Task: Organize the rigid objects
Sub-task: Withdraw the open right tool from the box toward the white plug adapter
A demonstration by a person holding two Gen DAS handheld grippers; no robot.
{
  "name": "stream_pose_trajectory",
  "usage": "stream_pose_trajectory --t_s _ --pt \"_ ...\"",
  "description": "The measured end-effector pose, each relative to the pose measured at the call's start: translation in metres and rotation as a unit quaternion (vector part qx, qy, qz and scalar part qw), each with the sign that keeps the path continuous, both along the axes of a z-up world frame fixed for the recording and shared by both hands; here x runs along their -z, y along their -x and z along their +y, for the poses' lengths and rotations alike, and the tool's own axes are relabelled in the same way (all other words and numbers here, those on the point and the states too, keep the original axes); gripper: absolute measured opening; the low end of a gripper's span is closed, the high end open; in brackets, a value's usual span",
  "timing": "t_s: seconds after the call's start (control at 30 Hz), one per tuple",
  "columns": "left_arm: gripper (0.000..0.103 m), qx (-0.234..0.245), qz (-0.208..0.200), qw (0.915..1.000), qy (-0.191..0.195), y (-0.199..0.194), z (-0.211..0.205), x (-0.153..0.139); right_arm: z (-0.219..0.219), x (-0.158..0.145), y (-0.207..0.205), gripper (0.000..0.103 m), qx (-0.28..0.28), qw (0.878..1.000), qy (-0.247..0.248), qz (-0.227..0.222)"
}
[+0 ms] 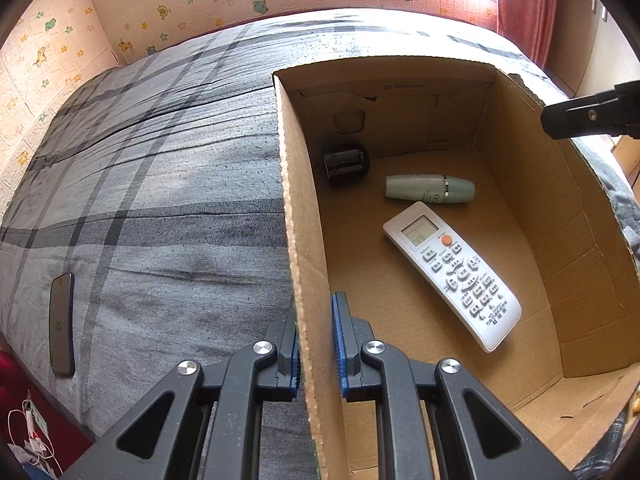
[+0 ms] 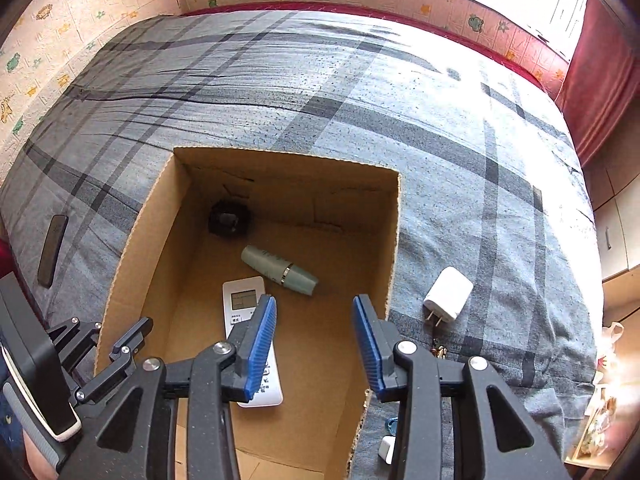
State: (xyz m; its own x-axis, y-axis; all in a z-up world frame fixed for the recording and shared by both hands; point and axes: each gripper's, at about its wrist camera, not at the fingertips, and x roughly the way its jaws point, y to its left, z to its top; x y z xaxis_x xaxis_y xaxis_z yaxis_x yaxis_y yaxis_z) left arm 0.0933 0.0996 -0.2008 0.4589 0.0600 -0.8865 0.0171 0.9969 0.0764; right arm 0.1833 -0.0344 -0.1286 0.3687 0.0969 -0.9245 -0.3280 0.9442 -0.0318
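Left wrist: left gripper (image 1: 316, 344) clamped on the cardboard box (image 1: 592, 264) left wall, steadying it. Remote (image 1: 452, 276), pale bottle (image 1: 430, 188) and black cap (image 1: 345, 162) lie on the box floor.

Right wrist: right gripper (image 2: 314, 344) above the box, jaws partly apart, empty. White charger (image 2: 448, 294) lies just right of the box on the plaid bedspread (image 2: 280, 92), long axis diagonal, nearer the right hand. Likely next pick.

Remote (image 1: 452, 276), bottle (image 1: 430, 188) in box (image 1: 304, 240); charger (image 2: 448, 294) outside.

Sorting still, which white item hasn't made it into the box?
The white plug charger, lying on the bedspread right of the cardboard box; the white remote is already inside.
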Motion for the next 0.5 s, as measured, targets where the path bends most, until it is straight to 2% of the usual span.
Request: stream_pose_trajectory --t_s 0.23,0.4,0.5 --pt "0.014 0.000 0.000 1.0000 -0.002 0.000 0.000 0.000 -0.031 -0.013 0.012 0.050 0.017 1.000 -0.005 -0.008" --pt "0.014 0.001 0.000 1.0000 -0.002 0.000 0.001 -0.001 -0.053 -0.015 0.022 0.066 0.029 0.999 -0.004 -0.013" --pt "0.014 0.001 0.000 1.0000 -0.004 -0.001 0.001 -0.001 -0.068 -0.018 0.029 0.069 0.040 0.999 0.008 -0.021"
